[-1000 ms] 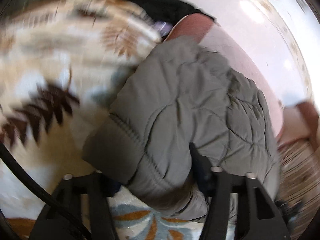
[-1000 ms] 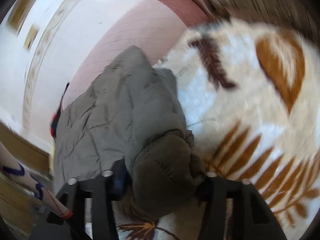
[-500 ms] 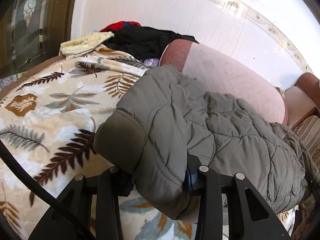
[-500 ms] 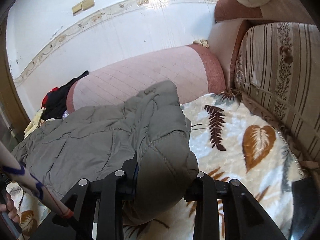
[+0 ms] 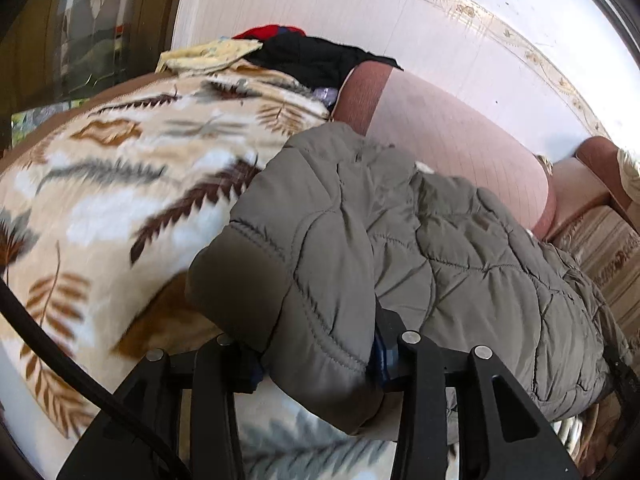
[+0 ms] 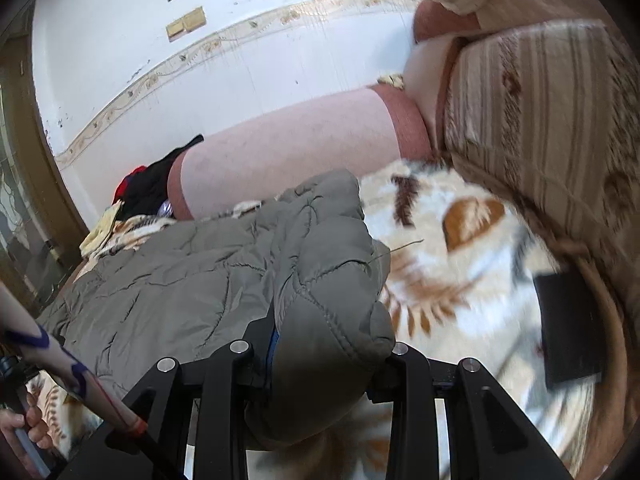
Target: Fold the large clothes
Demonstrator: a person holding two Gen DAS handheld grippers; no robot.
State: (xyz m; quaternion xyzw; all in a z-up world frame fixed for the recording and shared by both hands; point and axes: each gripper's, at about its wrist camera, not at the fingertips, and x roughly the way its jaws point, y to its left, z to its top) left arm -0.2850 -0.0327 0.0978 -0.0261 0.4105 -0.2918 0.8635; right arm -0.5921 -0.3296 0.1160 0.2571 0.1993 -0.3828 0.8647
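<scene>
We are holding a grey-green quilted jacket (image 5: 420, 240) over a sofa, and it is sagging between our two claws. Its puffy shell is stitched in curved, wavy lines, and each end is finishing in a smooth, rounded band with a sewn seam. Its long axis is running from one claw to the other, roughly along the bolster behind it.

Our left claw (image 5: 316, 364) is gripping one folded end of the jacket; a thick roll of fabric is filling the gap between its black fingers, and the jaws are opening slightly while the cloth is still pressing against both pads. Our right claw (image 6: 320, 364) is clamped on the other end, its fingers partly spread around a fat bundle of padding that is bulging over them.

Under the jacket a plush fleece blanket (image 5: 120, 200) printed with brown, grey and tan leaves and ferns is covering the seat. Behind it a long pink cylindrical bolster (image 6: 288, 148) with darker ends is lying against the white wall. A heap of black, red and pale yellow clothes (image 5: 304, 56) is sitting at the far end of the bolster. A striped beige cushion (image 6: 540, 112) is forming the sofa back, and a flat black thing (image 6: 568, 328) is lying on the blanket beside it.
</scene>
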